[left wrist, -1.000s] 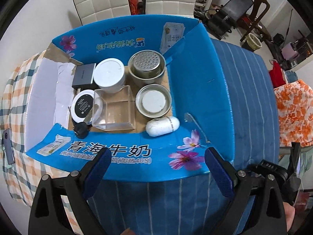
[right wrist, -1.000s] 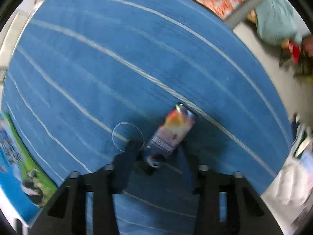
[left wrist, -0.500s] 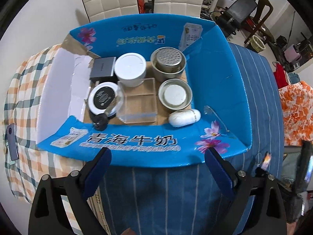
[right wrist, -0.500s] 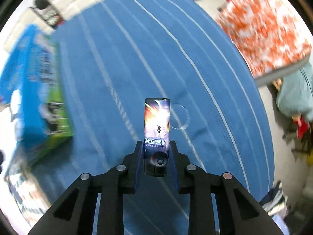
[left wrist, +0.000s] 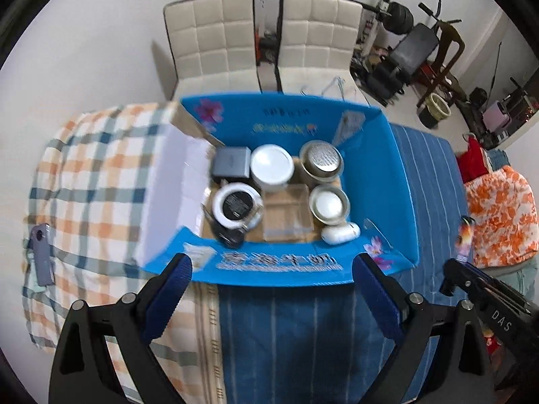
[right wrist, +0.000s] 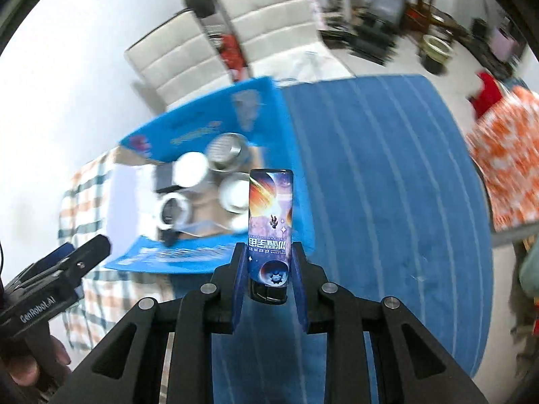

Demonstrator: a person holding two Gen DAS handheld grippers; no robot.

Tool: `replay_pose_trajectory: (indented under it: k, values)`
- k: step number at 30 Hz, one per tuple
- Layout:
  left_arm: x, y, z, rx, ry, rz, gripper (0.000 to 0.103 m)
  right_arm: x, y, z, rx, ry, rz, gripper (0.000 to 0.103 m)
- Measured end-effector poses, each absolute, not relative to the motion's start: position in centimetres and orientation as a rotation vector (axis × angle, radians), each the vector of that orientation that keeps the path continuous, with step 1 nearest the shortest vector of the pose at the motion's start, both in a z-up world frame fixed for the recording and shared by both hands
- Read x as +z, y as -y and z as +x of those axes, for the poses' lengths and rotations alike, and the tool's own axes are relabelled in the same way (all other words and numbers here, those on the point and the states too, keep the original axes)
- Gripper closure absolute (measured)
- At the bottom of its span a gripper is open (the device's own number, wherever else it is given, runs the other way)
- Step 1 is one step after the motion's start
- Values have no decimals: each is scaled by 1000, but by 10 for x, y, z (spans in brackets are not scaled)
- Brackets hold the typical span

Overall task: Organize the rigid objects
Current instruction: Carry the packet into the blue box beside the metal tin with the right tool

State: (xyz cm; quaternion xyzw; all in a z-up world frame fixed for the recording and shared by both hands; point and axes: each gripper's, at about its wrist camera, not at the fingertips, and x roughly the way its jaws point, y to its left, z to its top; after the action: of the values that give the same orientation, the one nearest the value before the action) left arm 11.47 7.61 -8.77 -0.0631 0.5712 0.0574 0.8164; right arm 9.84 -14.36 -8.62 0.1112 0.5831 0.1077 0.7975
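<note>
Between my blue-padded fingers (right wrist: 298,276) sits a lighter (right wrist: 270,215) printed with an orange planet over purple and dark blue space. Ahead, the bright blue carton (left wrist: 279,266) carries white lettering and pink-purple flowers, and holds a white round lid (left wrist: 272,165), a grey box (left wrist: 231,161) and silvery metal bowls (left wrist: 321,161). It rests on a blue white-striped cloth (left wrist: 303,336), with an orange, teal and white plaid cloth (left wrist: 94,181) to the left.

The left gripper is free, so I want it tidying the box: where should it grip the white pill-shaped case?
Probably across the short middle of the white case, coming from above: it lies flat on its long side in the blue box, walls close by, with the left gripper open.
</note>
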Motion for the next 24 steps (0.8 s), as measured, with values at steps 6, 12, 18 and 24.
replay_pose_trajectory:
  k: [6, 12, 18, 24]
  values:
    - [-101, -95, 127, 156, -1205, -110, 5, -133, 100, 133, 310, -1299, 168, 76]
    - [-145, -111, 146, 171, -1260, -92, 5, -191, 71, 157, 300, -1384, 74, 76]
    - [-182, -121, 163, 180, -1324, -91, 6, -227, 58, 170, 281, -1434, 10, 76]
    - [-190, -124, 169, 174, -1335, -86, 5, -238, 53, 181, 257, -1453, -33, 77]
